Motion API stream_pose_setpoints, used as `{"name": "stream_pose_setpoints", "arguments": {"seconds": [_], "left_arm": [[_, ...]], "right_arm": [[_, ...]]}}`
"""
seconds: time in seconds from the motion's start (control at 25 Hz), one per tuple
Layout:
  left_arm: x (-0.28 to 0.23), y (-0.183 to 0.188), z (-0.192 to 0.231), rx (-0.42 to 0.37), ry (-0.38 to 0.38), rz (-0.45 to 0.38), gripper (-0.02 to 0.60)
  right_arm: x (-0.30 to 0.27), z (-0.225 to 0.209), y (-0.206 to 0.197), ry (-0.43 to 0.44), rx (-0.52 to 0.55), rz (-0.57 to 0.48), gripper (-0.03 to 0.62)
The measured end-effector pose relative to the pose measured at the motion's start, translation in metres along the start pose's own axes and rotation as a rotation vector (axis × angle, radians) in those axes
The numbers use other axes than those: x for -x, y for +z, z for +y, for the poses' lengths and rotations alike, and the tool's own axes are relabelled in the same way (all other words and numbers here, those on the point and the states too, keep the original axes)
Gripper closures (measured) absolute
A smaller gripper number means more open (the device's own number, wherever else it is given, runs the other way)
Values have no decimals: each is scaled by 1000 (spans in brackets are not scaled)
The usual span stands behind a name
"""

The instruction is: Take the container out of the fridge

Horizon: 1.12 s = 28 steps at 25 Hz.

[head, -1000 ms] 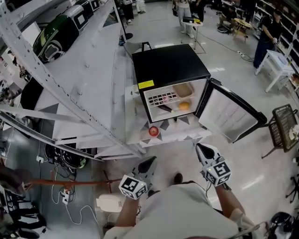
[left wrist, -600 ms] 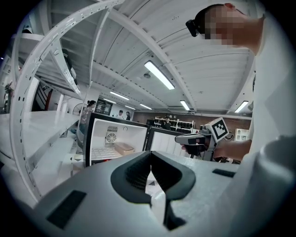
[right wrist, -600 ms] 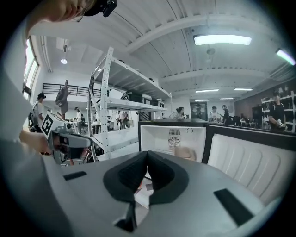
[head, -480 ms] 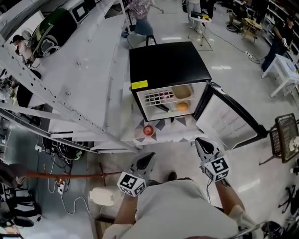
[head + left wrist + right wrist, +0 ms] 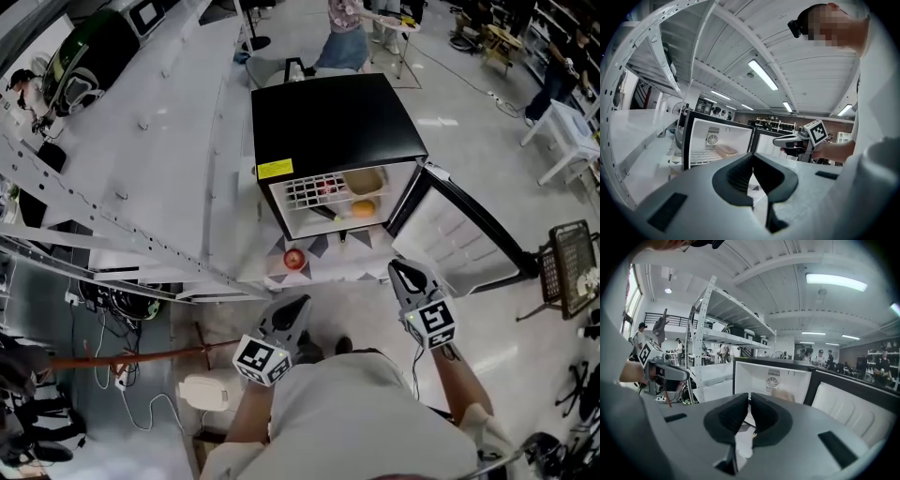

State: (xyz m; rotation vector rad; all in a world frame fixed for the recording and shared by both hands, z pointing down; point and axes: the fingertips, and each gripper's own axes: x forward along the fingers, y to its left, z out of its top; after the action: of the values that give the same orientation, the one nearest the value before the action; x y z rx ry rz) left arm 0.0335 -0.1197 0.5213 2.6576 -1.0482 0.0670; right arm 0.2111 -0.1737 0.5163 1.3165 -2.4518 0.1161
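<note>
A small black fridge (image 5: 337,122) stands on the floor with its door (image 5: 464,234) swung open to the right. On its upper shelf lies a tan lidded container (image 5: 364,181), also seen in the left gripper view (image 5: 725,150) and blurred in the right gripper view (image 5: 780,394). An orange (image 5: 363,208) lies below it. My left gripper (image 5: 292,307) (image 5: 753,159) is shut and empty, well short of the fridge. My right gripper (image 5: 405,274) (image 5: 749,399) points at the opening; its jaws are just beginning to open, a thin slit with nothing between them.
A red round fruit (image 5: 294,259) sits on the patterned mat in front of the fridge. White metal shelving (image 5: 141,187) runs along the left. A wire basket stand (image 5: 567,267) is at the right. A person (image 5: 347,19) walks behind the fridge.
Both grippers have edged forward toward the fridge, and the view has shifted closer. The person behind the fridge has walked to the right.
</note>
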Motion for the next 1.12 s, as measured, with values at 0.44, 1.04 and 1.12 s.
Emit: {"name": "stream_pose_setpoints", "arguments": {"seconds": [0.44,1.04,1.12], "left_arm": [[1,13,51,-14,-64,13,577],[9,12,90,21,-37,11,577],[9,12,93,28,-29,10,577]], "right_arm": [[-78,-21,12,-94,165,65,502],[-206,-74,-56,-169,455,302,319],[-220,-82,-65,-172,491,329,308]]}}
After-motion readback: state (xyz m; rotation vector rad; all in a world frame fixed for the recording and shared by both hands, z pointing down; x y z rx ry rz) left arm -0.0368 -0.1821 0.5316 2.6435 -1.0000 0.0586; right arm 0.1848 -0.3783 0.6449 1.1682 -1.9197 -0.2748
